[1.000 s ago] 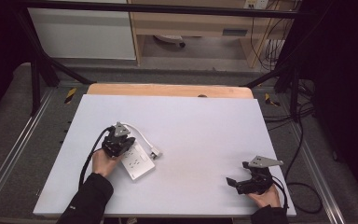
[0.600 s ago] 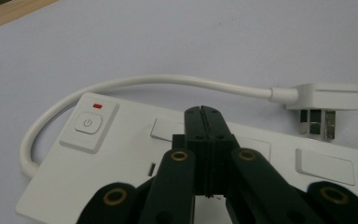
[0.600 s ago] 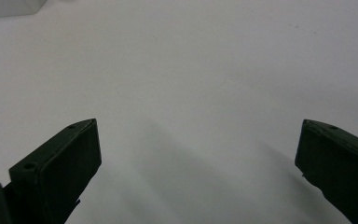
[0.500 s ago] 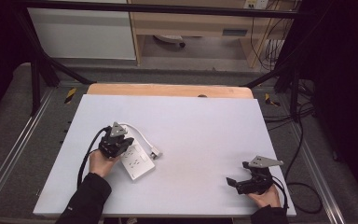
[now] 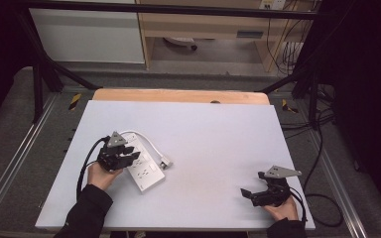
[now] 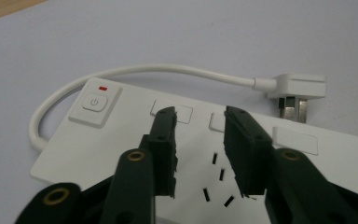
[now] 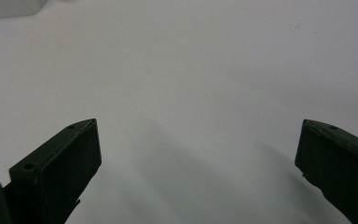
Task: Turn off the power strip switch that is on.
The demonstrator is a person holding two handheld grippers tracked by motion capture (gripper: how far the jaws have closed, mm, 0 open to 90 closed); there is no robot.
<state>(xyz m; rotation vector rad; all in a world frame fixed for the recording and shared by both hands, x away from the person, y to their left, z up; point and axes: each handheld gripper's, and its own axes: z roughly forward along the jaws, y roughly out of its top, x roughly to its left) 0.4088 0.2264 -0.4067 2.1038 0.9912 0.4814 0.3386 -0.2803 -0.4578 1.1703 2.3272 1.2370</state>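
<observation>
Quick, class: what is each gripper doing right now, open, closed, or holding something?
Left gripper: open, over the power strip, holding nothing.
Right gripper: open wide, empty.

The desk (image 5: 203,144) is evenly lit from above; its surroundings are dark. In the right gripper view, soft shadows trail from the jaws and focus is soft. The left gripper view is sharper, slightly grainy.

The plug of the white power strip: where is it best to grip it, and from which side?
Probably grip the plug across its flat white body, coming from above. It lies flat on the table, prongs toward the strip, cable leaving sideways, so both narrow sides seem free.
</observation>
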